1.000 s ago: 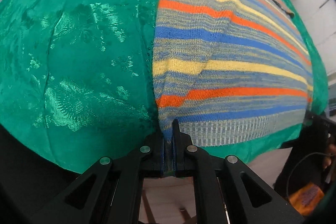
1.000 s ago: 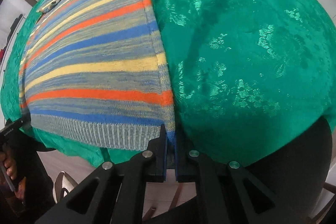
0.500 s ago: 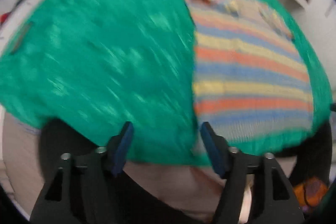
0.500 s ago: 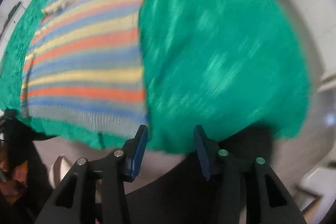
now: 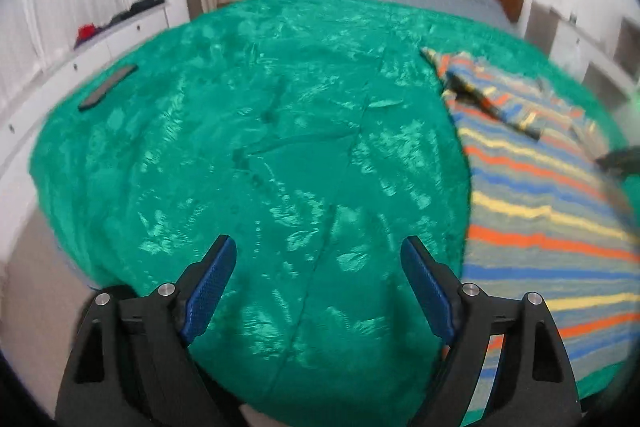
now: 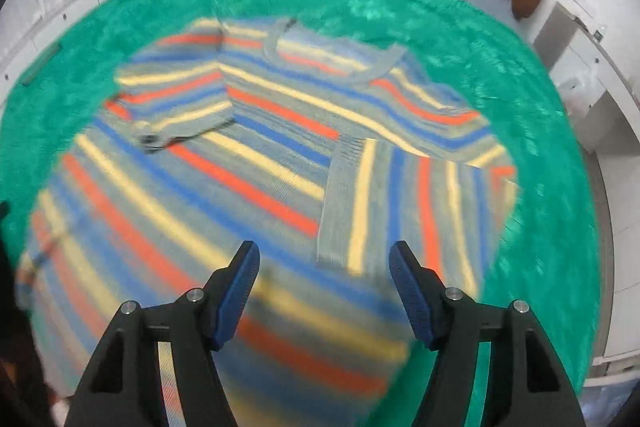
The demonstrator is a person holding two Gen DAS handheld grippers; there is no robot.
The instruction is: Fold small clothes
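Laid flat on the bed's green blanket (image 6: 532, 75): a striped sweater (image 6: 248, 163), both sleeves already folded in across the chest. Judged to be between folds, sleeves done, body not yet folded. Next, probably: down to the bottom hem, a pinch at each corner, then a lift toward the collar, both sides kept level. Left tongs (image 5: 318, 269) spread wide and empty, above bare blanket just beside the sweater's edge. Right tongs (image 6: 325, 267) spread wide too, empty, above the sweater's lower half near the folded right sleeve (image 6: 404, 211). Hard to make out: the near hem, smeared by blur and partly behind the tongs. Unidentifiable: a small dark flat thing (image 5: 107, 87) far off on the blanket.
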